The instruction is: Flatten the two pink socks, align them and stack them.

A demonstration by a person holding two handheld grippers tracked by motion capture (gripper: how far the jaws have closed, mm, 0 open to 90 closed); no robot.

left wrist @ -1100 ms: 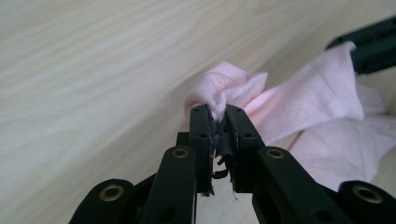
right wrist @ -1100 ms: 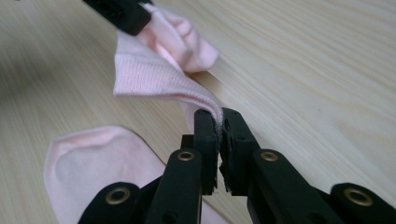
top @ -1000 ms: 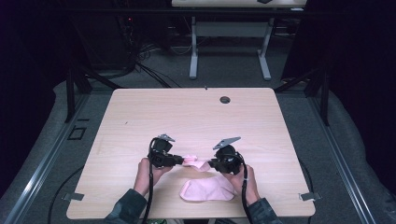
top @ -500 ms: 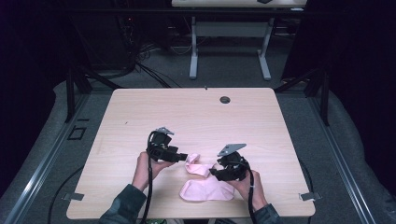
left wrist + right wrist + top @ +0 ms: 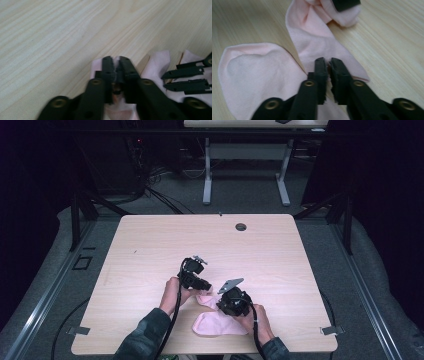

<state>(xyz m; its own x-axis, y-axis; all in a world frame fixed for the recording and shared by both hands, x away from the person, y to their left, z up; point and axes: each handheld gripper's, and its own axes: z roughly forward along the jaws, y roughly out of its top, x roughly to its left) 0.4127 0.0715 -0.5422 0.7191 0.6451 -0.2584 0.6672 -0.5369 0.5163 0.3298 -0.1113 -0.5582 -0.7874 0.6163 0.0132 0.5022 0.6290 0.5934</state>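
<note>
The pink sock (image 5: 220,322) lies at the table's (image 5: 150,245) near edge — six o'clock. The left gripper (image 5: 204,288) pinches its far end at eleven o'clock; the right gripper (image 5: 223,303), just closed, pinches its middle.

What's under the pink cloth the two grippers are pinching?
The light wood table lies under the pink cloth, bare all around it. Whatever sits beneath its folds is covered and cannot be seen.
</note>
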